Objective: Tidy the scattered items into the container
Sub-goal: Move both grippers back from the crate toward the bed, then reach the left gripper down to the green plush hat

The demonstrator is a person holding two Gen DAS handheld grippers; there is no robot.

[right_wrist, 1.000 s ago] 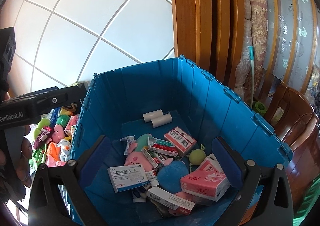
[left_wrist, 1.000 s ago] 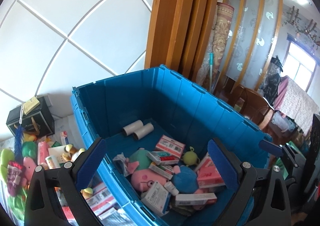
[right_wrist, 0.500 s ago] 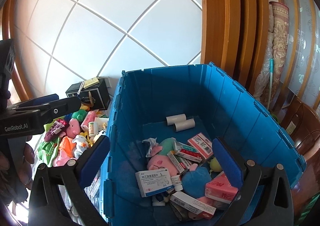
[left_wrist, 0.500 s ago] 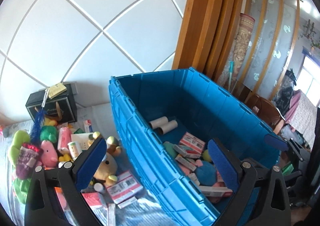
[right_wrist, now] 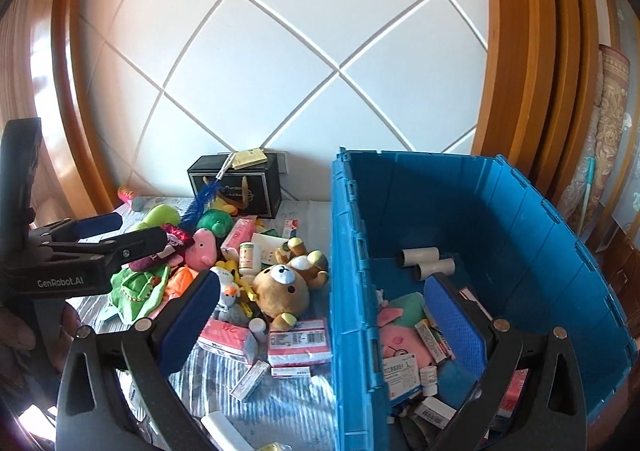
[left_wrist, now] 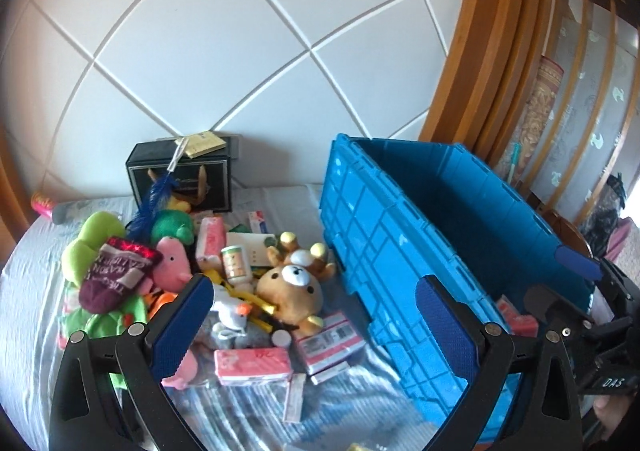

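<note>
Both grippers empty above the toy pile and blue crate

Left wrist view: left gripper has jaws spread wide, holding nothing; brown bear plush lies among scattered toys, just left of the blue crate. Right wrist view: right gripper jaws spread, straddling the crate's left wall; two cardboard tubes lie inside at the far end

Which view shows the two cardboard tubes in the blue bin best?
The right wrist view: the cardboard tubes lie in plain sight on the blue bin floor near its back wall. In the left wrist view the bin's near wall hides them.
</note>
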